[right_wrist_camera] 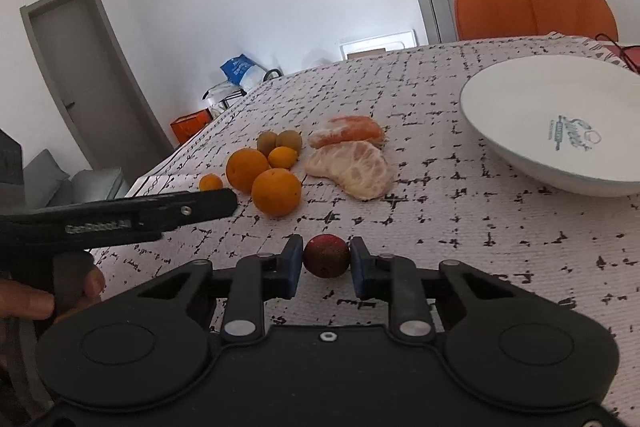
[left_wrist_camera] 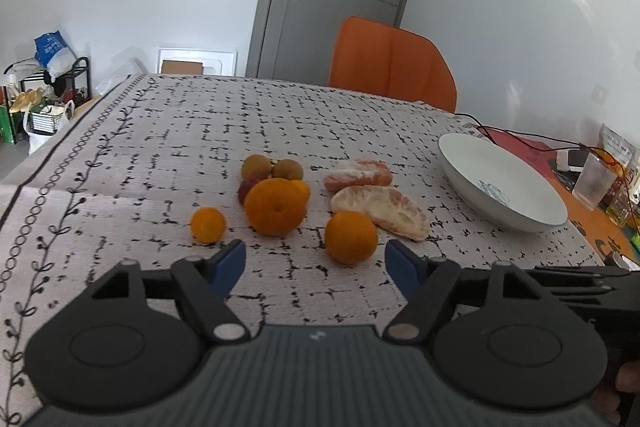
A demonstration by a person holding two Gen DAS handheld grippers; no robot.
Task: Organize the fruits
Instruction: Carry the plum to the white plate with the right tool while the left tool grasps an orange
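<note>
One dark red fruit [right_wrist_camera: 326, 255] between the right tool's [right_wrist_camera: 326, 261] blue pads.

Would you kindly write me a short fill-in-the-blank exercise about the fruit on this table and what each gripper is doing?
1. The right gripper is shut on a small dark ____ fruit.
2. The left gripper is ____ and holds nothing.
3. The white bowl holds ____ fruit.
4. Two peeled citrus pieces lie between the whole oranges and the ____.

Missing words: red; open; no; bowl
</note>
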